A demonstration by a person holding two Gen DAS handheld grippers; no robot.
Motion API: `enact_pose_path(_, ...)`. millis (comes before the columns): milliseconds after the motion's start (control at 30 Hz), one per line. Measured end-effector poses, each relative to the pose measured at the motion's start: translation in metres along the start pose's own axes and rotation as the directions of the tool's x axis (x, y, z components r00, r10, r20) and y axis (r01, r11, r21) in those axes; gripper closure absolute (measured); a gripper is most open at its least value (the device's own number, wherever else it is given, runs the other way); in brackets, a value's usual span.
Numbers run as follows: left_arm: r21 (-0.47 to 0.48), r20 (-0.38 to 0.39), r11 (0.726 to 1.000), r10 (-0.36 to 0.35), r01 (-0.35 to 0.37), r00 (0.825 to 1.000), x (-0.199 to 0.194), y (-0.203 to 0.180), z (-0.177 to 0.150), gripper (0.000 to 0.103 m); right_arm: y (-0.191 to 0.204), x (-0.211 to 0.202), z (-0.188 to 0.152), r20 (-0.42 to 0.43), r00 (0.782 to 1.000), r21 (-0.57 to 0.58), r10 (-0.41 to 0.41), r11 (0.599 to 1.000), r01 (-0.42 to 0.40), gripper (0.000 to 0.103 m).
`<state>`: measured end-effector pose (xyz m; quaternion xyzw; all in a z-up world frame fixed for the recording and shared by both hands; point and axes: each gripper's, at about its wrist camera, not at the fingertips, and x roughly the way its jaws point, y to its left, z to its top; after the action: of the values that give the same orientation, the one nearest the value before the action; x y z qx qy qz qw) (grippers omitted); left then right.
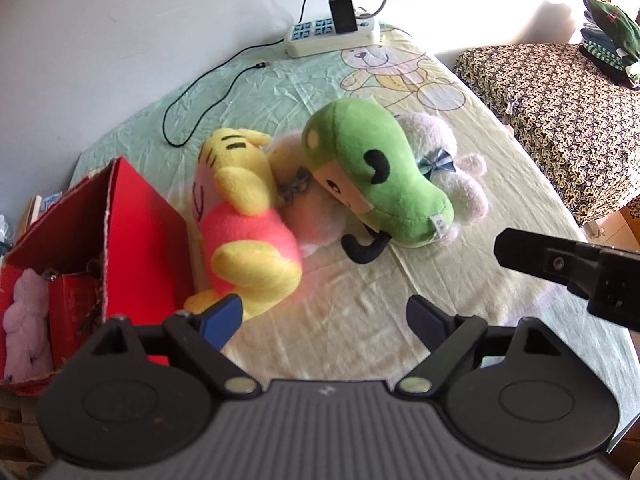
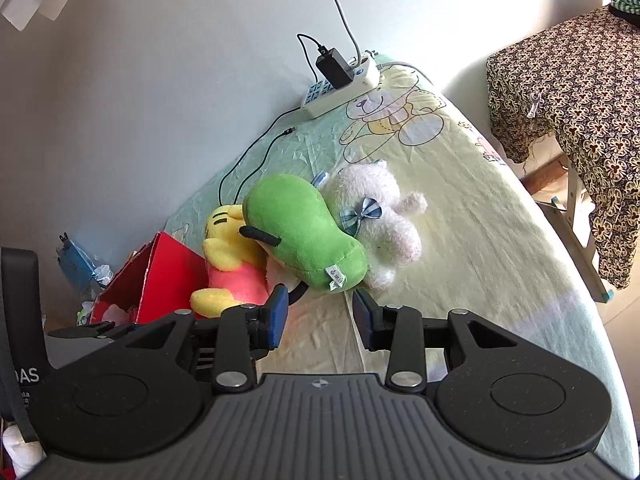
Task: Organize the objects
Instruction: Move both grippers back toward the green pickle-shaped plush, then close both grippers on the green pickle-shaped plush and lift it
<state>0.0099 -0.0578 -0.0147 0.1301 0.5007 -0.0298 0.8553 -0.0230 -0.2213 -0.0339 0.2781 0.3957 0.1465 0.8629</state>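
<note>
Plush pile mid-bed, both your grippers spread and holding nothing

Green plush (image 1: pixel 372 168) leans on white bear (image 2: pixel 384 216), yellow plush (image 1: pixel 244 216) touches red box (image 1: pixel 132 232) at bed edge; bare sheet (image 1: pixel 360 300) under left gripper (image 1: pixel 324 320), right gripper (image 2: pixel 320 312) just beside green plush; power strip (image 1: pixel 332 36) by wall

Quick count from my feed: four plush toys on the bed, namely one yellow tiger plush (image 1: pixel 244 216), one green plush (image 1: pixel 372 176), one pale pink bear (image 2: pixel 384 220) and one peach-coloured plush (image 1: pixel 312 216) mostly buried between the others. A fifth, a small pink plush (image 1: pixel 24 320), sits inside the one red box (image 1: pixel 132 240). One power strip (image 1: pixel 332 34) with one black adapter (image 1: pixel 342 14) plugged in. One stack of folded clothes (image 1: pixel 608 36).
</note>
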Motion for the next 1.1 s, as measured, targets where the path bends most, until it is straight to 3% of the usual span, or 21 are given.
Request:
enact_pose_path(233, -0.039, 0.025, 0.994, -0.101, 0.102, 0.995, 0.009, 0.009, -0.002, 0.015, -0.005, 0.005, 0.006, 0.012, 1.0, 0.011, 0.003, 1.0, -0.003, 0.059)
enact_pose_path(400, -0.085, 0.043, 0.973, -0.213, 0.217, 0.976, 0.019, 0.02, 0.003, 0.015, -0.006, 0.013, 0.017, 0.025, 0.999, -0.002, 0.022, 1.0, -0.022, 0.057)
enact_pose_path(533, -0.058, 0.114, 0.971, -0.226, 0.233, 0.967, 0.019, 0.019, 0.009, 0.015, -0.004, 0.024, 0.027, 0.026, 0.997, -0.02, 0.07, 0.997, -0.069, 0.053)
enact_pose_path(733, -0.014, 0.157, 0.962, -0.269, 0.274, 0.95, 0.029, 0.019, 0.011, 0.015, 0.017, 0.042, 0.037, 0.031, 0.993, -0.17, 0.115, 0.98, -0.108, 0.034)
enact_pose_path(1033, -0.002, 0.178, 0.951, -0.305, 0.31, 0.936, 0.048, 0.027, 0.014, 0.015, 0.025, 0.083, 0.044, -0.023, 0.997, -0.254, 0.076, 0.964, -0.08, 0.029)
enact_pose_path(1100, -0.008, 0.18, 0.94, -0.335, 0.341, 0.925, 0.052, 0.03, 0.016, 0.015, 0.025, 0.089, 0.045, -0.02, 0.998, -0.264, 0.06, 0.962, -0.063, 0.029)
